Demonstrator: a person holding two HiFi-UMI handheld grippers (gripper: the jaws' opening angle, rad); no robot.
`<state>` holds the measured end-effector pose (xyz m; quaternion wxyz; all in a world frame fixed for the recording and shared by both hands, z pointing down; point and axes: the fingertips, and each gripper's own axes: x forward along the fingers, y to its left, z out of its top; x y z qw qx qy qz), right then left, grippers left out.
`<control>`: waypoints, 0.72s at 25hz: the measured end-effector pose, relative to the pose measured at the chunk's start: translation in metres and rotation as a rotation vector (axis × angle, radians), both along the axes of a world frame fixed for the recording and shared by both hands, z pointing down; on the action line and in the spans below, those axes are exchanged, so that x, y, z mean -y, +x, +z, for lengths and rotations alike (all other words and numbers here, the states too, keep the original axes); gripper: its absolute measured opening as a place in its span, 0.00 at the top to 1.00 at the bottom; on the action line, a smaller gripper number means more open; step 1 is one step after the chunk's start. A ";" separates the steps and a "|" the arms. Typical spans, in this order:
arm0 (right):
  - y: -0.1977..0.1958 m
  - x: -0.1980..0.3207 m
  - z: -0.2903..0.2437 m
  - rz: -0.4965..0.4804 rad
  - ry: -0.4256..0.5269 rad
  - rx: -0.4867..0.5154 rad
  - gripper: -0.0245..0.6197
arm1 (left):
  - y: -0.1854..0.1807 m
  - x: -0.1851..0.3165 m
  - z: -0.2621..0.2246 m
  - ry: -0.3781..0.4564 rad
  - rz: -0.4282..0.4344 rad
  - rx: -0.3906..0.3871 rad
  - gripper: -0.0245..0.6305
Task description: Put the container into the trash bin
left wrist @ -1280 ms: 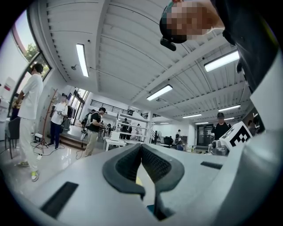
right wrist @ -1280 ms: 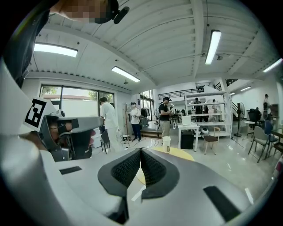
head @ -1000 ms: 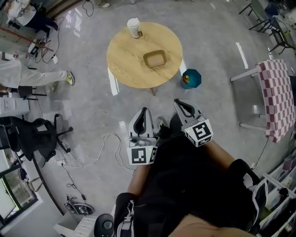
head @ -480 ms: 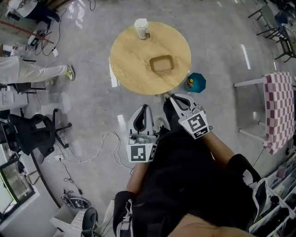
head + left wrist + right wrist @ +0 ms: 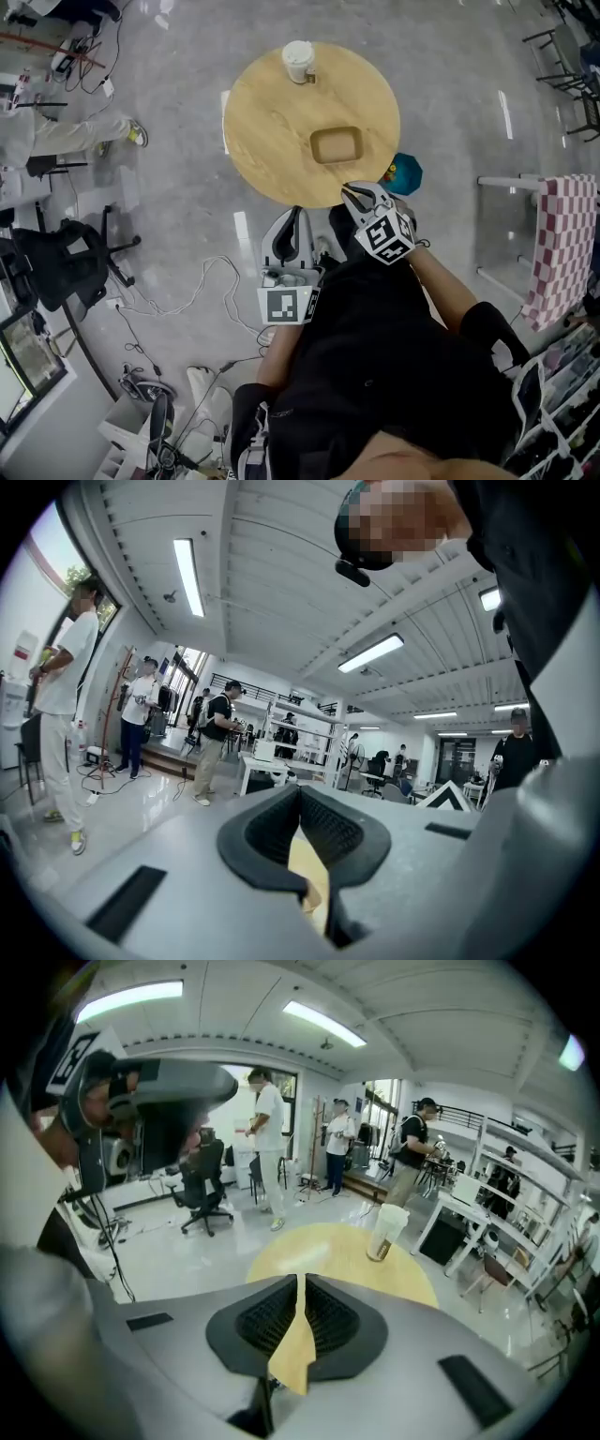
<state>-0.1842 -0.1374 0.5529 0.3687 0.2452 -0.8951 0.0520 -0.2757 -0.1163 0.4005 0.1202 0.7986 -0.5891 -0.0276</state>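
A brown shallow container (image 5: 336, 145) lies near the middle of a round wooden table (image 5: 272, 122) in the head view. A teal trash bin (image 5: 407, 174) stands on the floor by the table's right near edge. My right gripper (image 5: 355, 192) hovers at the table's near edge just below the container, apart from it. Its jaws (image 5: 300, 1281) are starting to open by a sliver from tips together, with nothing between them. My left gripper (image 5: 295, 215) is over the floor short of the table, shut and empty (image 5: 300, 791). The right gripper view shows the table top (image 5: 328, 1246) ahead, and the container is hidden behind the jaws.
A white paper cup (image 5: 298, 62) (image 5: 385, 1230) stands at the table's far edge. On the floor are a black office chair (image 5: 61, 267) and white cables (image 5: 187, 300) at the left. A table with a checked cloth (image 5: 555, 246) is at the right. A person's legs (image 5: 66, 141) are at the far left.
Both grippers moved up the picture toward the table. The right one went further, tipped downward, and now reaches the table's near edge; the left one stays over the floor.
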 end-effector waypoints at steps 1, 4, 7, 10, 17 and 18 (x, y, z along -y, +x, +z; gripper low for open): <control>0.000 0.005 0.012 -0.026 -0.008 -0.037 0.91 | 0.000 0.007 0.002 -0.006 -0.003 0.001 0.95; 0.000 0.017 0.049 -0.098 -0.032 -0.143 0.91 | 0.000 0.025 0.011 -0.030 -0.011 0.000 0.95; -0.001 0.027 0.081 -0.160 -0.051 -0.231 0.91 | -0.002 0.041 0.019 -0.050 -0.020 -0.004 0.95; 0.002 0.035 0.116 -0.217 -0.063 -0.319 0.91 | -0.002 0.053 0.028 -0.069 -0.030 -0.009 0.95; 0.011 0.050 0.179 -0.298 -0.099 -0.462 0.81 | -0.007 0.072 0.046 -0.121 -0.049 0.002 0.95; 0.012 0.052 0.185 -0.303 -0.104 -0.472 0.81 | -0.008 0.074 0.048 -0.124 -0.053 -0.002 0.95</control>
